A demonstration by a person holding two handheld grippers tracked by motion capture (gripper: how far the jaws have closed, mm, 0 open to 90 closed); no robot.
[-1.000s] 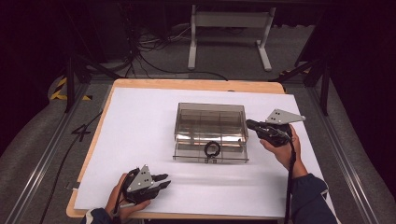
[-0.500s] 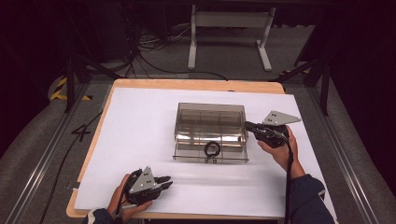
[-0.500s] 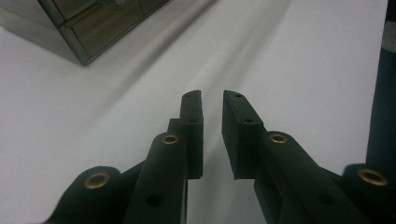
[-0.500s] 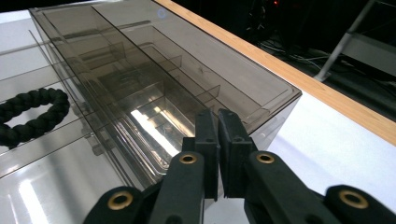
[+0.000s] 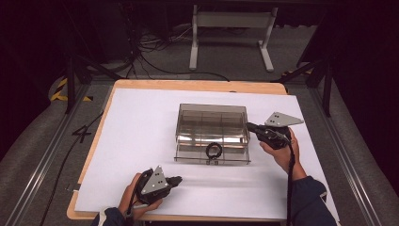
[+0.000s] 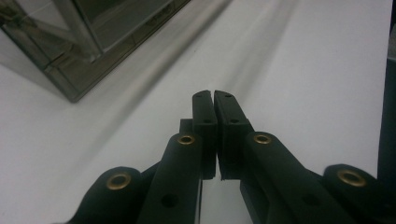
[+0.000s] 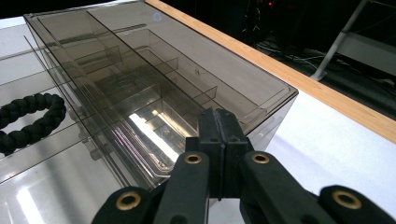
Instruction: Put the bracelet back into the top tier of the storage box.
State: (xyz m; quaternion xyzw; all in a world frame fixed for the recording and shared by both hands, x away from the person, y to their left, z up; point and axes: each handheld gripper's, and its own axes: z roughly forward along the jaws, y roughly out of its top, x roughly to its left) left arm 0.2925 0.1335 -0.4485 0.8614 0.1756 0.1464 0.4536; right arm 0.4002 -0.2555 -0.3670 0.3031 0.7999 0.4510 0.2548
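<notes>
High view: a clear plastic box [image 5: 212, 127] with inner dividers sits near the middle of the white sheet [image 5: 141, 132] that covers the wooden table [image 5: 197, 85]. Its flat clear lid [image 5: 188, 155] lies open toward 6 o'clock, resting on the sheet, and a black braided loop [image 5: 214, 150] lies on that lid, just short of its near edge.

The right gripper [image 5: 252, 127] is at the box's 3 o'clock side, with its tips at the box's right wall near the near corner; whether they touch the wall cannot be told from above. The right hand [image 5: 282, 150] holds it from 4 o'clock, and a grey three-cornered plate rides on top. In the right gripper view the jaws are pressed together with nothing between them, the gripper [image 7: 219, 122] pointing at the box [image 7: 154, 70], whose compartments run away toward 11 o'clock. The braided loop [image 7: 28, 116] shows at 9 o'clock in that view, lying on the clear lid [image 7: 51, 186].

The left gripper [image 5: 177, 179] is well apart from the box, down at about 7 o'clock from it, near the table's front edge, held low over the sheet by the left hand [image 5: 134, 195]. In the left gripper view its jaws are together, a hairline seam between them and nothing held; the gripper [image 6: 214, 94] points over bare white sheet [image 6: 303, 70], with a corner of the box [image 6: 84, 42] at 11 o'clock.
</notes>
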